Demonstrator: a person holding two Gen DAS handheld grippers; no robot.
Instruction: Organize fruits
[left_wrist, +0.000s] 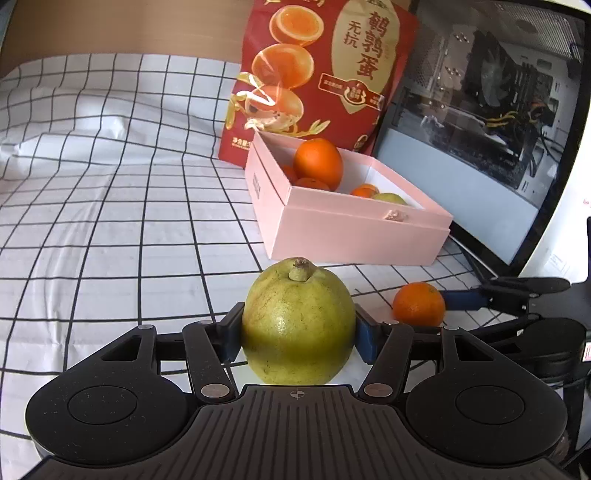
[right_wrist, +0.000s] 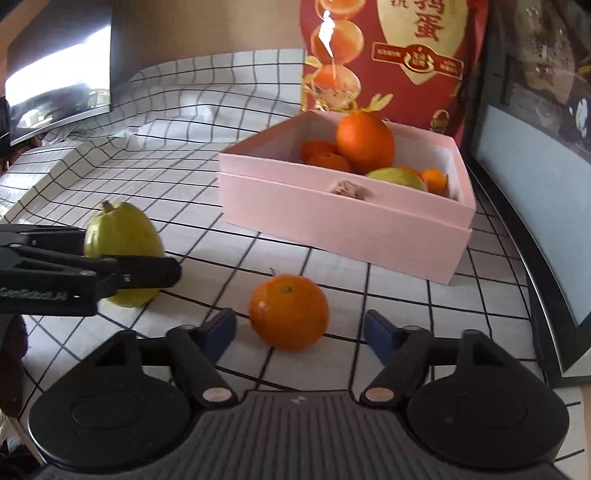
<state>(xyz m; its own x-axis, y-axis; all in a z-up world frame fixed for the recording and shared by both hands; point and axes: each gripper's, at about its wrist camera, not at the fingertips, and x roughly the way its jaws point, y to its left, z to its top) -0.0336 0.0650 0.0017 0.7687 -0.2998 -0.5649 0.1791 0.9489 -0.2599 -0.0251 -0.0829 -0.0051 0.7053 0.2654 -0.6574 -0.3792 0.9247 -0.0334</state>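
**Both grippers at fruit, box nearly full — risks were slip and collision**

Left gripper (left_wrist: 298, 334) had its blue pads pressed on both flanks of the green guava (left_wrist: 298, 325), closed on it. In the right wrist view the guava (right_wrist: 123, 254) looked to sit on the checked tablecloth (right_wrist: 177, 177), toward the near part of the desk, so no lift yet, by my read. Grip sat at about the fruit's widest band; the skin is smooth and rounded, so I'd have expected it to rotate or squirt out on a fast lift.

Right gripper (right_wrist: 300, 328) was wide open, fingers either side of the loose orange (right_wrist: 289, 312) but not touching. The orange sat nearer the left finger, so closing could have nudged it and sent it rolling before the right pad caught up.

The two grippers were near each other; the left finger (right_wrist: 147, 273) reached in close to the orange. Simultaneous lifts risked a clash.

Further back, the pink box (left_wrist: 354, 229) toward the desk's far right already held several oranges and a green fruit. The large orange (left_wrist: 318, 162) rode above the rim. Dropping the guava onto that pile could have knocked it out. The free space looked to be the box's near right part.

The red bag (left_wrist: 317, 74) stood just behind the box.
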